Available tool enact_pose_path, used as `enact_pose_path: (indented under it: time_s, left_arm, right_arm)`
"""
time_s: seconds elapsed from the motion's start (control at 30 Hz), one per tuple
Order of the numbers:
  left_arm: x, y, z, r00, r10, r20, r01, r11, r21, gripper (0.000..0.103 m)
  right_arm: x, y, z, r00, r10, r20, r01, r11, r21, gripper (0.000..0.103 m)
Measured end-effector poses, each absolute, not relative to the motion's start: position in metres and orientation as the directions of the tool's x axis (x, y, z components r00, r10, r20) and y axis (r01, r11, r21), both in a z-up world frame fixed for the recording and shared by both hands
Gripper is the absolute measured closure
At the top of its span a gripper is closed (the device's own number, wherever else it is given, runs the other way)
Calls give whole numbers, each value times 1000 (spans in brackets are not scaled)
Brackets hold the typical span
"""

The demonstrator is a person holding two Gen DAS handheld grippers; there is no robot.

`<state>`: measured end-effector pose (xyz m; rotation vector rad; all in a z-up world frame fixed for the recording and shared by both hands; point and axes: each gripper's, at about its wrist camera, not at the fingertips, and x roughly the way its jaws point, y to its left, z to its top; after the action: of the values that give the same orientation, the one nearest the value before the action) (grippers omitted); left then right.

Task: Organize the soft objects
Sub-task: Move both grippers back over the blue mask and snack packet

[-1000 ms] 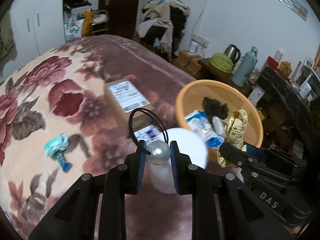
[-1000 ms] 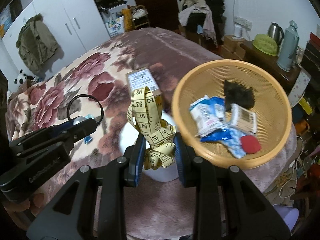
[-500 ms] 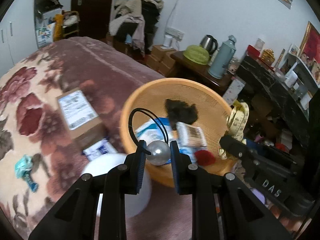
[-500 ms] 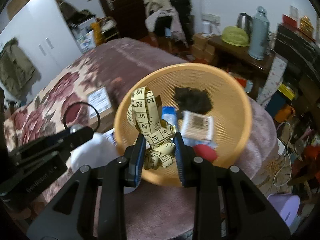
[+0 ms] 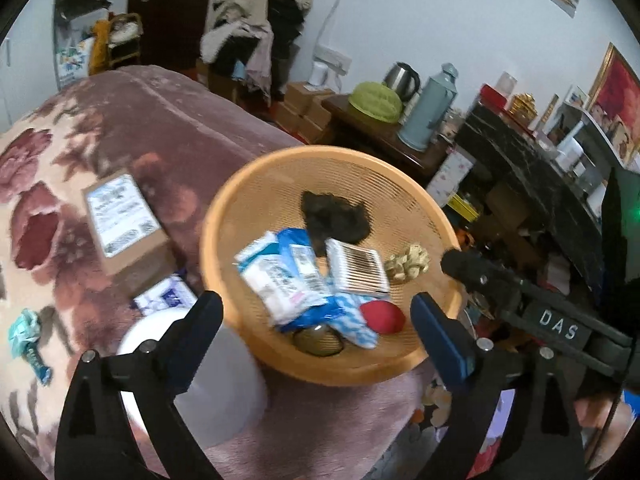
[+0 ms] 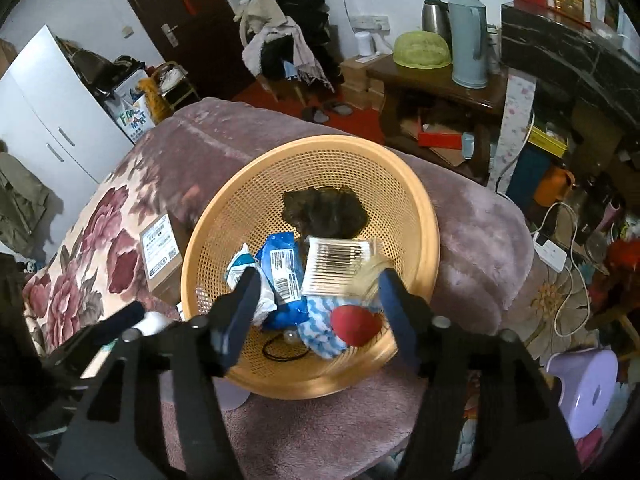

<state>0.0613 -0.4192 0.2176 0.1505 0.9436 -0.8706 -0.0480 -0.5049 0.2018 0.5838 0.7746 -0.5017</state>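
Orange basket [image 6: 424,216] on the floral blanket [image 5: 48,184], holding packets, a red sponge [image 6: 356,324], the pearl hair tie [image 5: 318,342] and yellow tape measure [image 5: 408,266]. Left gripper [image 5: 316,316] and right gripper [image 6: 316,300] above it, jaws opening, both empty.

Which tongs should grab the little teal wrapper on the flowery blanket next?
Left, probably. The left tongs are opening with nothing between them, and the teal wrapper lies on the blanket on their side. The right tongs, also opening, have the tape measure slipping out over the basket.
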Motion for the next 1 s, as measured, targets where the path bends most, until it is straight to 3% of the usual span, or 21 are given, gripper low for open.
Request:
enact_pose_path:
  time_s: [0.07,0.17,1.0]
  left_arm:
    - [61,-410,222,318,-571,-757,704,677,-215,2]
    - [58,-395,227,379,-538,-753,694,704,-154,1]
    - [77,-250,224,472,-452,-757,520,836,-175,1]
  right_arm:
    - [-46,-502,200,605,-196,-772,610,737,290,30]
    - [-45,-494,196,598,-175,-782,595,750,287,0]
    - [-26,-392,206,576,-144,-805,471,863,182,0]
